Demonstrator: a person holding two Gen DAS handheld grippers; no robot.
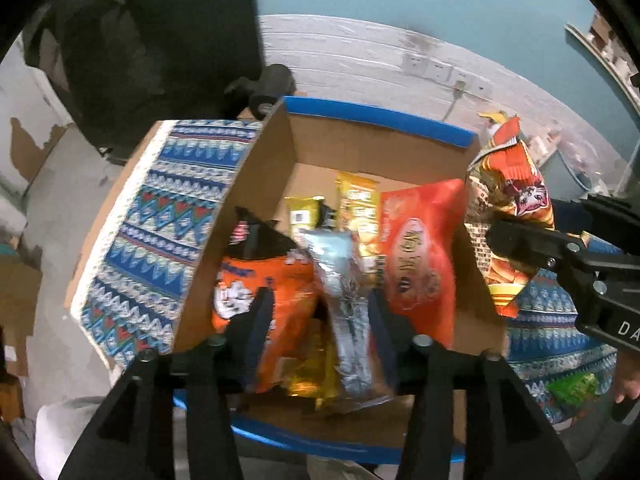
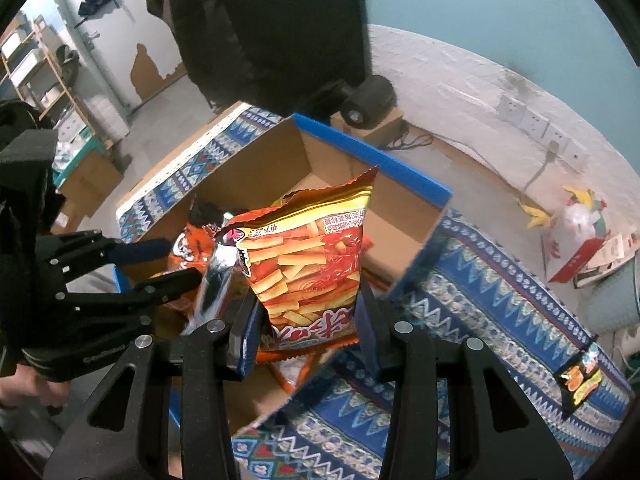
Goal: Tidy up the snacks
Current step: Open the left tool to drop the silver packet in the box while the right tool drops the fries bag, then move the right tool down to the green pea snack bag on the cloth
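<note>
Over the box (image 1: 384, 148) — right gripper (image 2: 308, 312) clenched on a fries bag (image 2: 308, 264); left gripper (image 1: 320, 320) released around a silver packet (image 1: 348, 308).

A lived-in room at home: teal painted wall (image 2: 500, 0) with white wall sockets (image 2: 532, 120) at upper right, wooden storage shelves (image 2: 36, 72) upper left, patterned blue tablecloth (image 2: 480, 288).

Dim, even indoor light; motion-blurred centre, dark fisheye-warped corners.
</note>
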